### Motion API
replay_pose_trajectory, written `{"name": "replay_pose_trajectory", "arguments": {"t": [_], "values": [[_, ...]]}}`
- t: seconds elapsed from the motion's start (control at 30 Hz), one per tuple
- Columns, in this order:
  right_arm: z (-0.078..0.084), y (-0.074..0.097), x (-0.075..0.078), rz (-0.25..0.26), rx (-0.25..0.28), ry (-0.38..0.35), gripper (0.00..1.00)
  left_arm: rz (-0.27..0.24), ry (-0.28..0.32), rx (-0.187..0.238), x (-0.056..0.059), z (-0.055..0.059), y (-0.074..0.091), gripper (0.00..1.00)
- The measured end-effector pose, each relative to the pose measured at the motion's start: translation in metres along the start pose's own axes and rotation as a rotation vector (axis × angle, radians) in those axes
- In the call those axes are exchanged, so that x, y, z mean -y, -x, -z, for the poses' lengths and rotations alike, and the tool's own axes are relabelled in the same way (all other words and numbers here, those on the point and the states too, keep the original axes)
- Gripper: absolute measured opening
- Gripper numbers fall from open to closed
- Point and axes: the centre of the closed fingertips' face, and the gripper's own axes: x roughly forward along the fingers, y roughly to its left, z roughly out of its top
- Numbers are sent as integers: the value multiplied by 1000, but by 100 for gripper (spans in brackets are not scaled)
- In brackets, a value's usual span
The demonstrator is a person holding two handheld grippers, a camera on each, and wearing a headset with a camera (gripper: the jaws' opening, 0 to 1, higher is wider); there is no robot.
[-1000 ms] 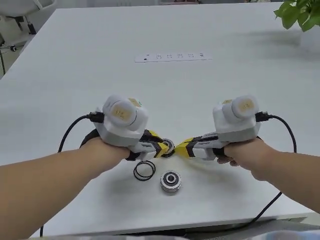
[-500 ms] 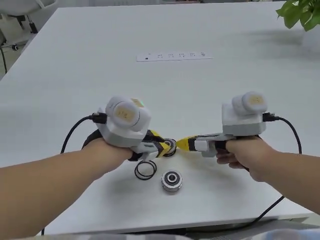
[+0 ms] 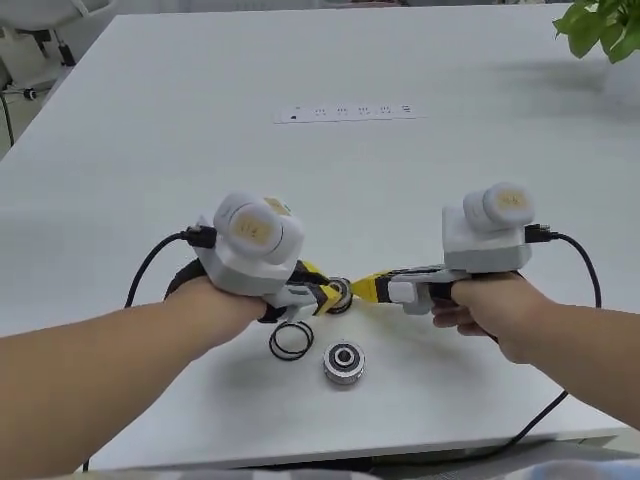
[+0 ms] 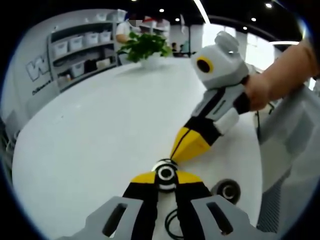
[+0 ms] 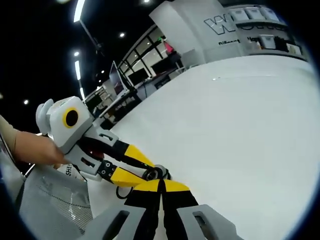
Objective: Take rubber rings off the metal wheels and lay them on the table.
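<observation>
A small metal wheel [image 3: 340, 291] is held just above the white table [image 3: 180, 150] by my left gripper [image 3: 331, 294], whose yellow jaws are shut on it. In the left gripper view the wheel [image 4: 166, 171] sits between those jaws, and the right gripper [image 4: 176, 155] touches its far edge. My right gripper [image 3: 357, 289] has its jaws shut, with their tips against the wheel [image 5: 153, 173]; whether they pinch a rubber ring I cannot tell. Two black rubber rings [image 3: 290, 340] lie overlapping on the table. A second metal wheel [image 3: 343, 362] rests beside them.
A white power strip [image 3: 345, 112] lies further back on the table. A green plant [image 3: 600, 25] stands at the far right corner. Black cables [image 3: 148, 268] trail from both grippers toward the near edge. Shelves with bins [image 4: 80, 55] line the room.
The right gripper has levelled out and its hand has shifted a little to the right, tips still at the wheel. The left gripper holds the wheel in the same place.
</observation>
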Motion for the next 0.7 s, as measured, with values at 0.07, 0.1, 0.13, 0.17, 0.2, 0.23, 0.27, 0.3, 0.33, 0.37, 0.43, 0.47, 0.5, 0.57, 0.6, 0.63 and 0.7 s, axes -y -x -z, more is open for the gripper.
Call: {"name": "replay_pose_trajectory", "arguments": {"t": [0.07, 0.1, 0.13, 0.17, 0.2, 0.23, 0.27, 0.3, 0.33, 0.37, 0.43, 0.47, 0.5, 0.57, 0.6, 0.63, 0.7], "values": [[0, 0, 0, -2, -1, 5, 0, -1, -1, 0, 0, 0, 0, 12], [-1, 0, 0, -5, -1, 8, 0, -1, -2, -1, 0, 0, 0, 12], [-1, 0, 0, -6, -1, 11, 0, -1, -2, -2, 0, 0, 0, 12], [-1, 0, 1, -9, -1, 12, 0, -1, -3, -2, 0, 0, 0, 12], [-1, 0, 1, -9, -1, 14, 0, -1, -3, -2, 0, 0, 0, 12], [-1, 0, 1, -11, -1, 15, 0, -1, -4, -3, 0, 0, 0, 12], [-2, -1, 1, -12, -2, 17, 0, 0, -4, -3, 0, 0, 0, 12], [-2, -1, 1, -14, -1, 16, 0, 0, -5, -4, 0, 0, 0, 12], [-2, -1, 1, -15, -2, 18, 0, 0, -5, -4, 0, 0, 0, 12], [-2, -1, 2, -16, -2, 19, 0, 0, -6, -4, 0, 0, 0, 12], [-3, -2, 2, -19, -3, 28, 0, 0, -5, -5, 0, 0, 0, 12], [-2, -3, 2, -20, -4, 34, 0, 1, -6, -5, 0, 0, 0, 12], [-2, -3, 1, -22, -5, 36, 0, 1, -7, -6, 0, 0, 0, 12], [-2, -3, -1, -25, -5, 39, 0, 2, -10, -9, 0, 0, 0, 12], [-2, -3, -1, -26, -5, 41, 0, 2, -11, -10, 0, 0, 0, 12], [-1, -3, -2, -27, -5, 42, 0, 2, -11, -11, 0, 0, 0, 12], [-1, -3, -4, -25, -10, 58, 0, 1, -11, -11, 0, 0, 0, 12]]}}
